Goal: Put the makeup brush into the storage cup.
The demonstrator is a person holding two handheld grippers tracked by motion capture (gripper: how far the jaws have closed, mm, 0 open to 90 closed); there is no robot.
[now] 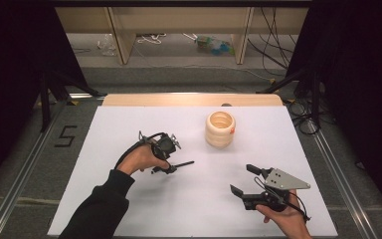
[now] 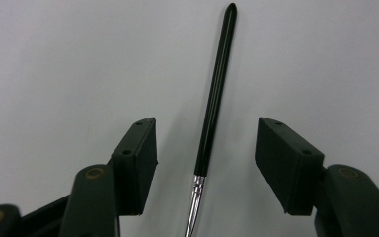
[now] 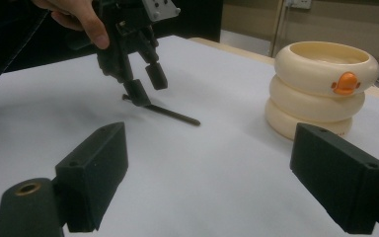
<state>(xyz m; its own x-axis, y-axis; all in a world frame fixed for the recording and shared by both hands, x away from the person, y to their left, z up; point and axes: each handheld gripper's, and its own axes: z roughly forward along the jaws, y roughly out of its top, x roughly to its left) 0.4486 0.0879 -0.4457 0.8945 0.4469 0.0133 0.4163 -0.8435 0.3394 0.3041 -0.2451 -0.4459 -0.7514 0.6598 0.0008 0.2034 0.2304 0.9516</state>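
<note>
A thin black brush (image 2: 216, 89) with a silver ferrule lies flat on the white table sheet (image 1: 129, 124). My left gripper (image 2: 205, 163) points down over it, open, one jaw on each side of the handle and not touching it. In the high view the left gripper (image 1: 165, 168) stands left of centre, and the brush (image 1: 181, 164) sticks out to its right. My right gripper (image 1: 243, 180) is open and holds nothing near the front right. From the right gripper view I see the left gripper (image 3: 145, 84) straddling the brush (image 3: 172, 114) ahead of my right gripper (image 3: 207, 173).
A cream ringed cup (image 1: 220, 129) with a small orange knob stands at the back of the sheet, right of centre; it is also at the right as the cup (image 3: 321, 89). A wooden table edge (image 1: 189, 99) runs behind it. Black curtains hang at both sides.
</note>
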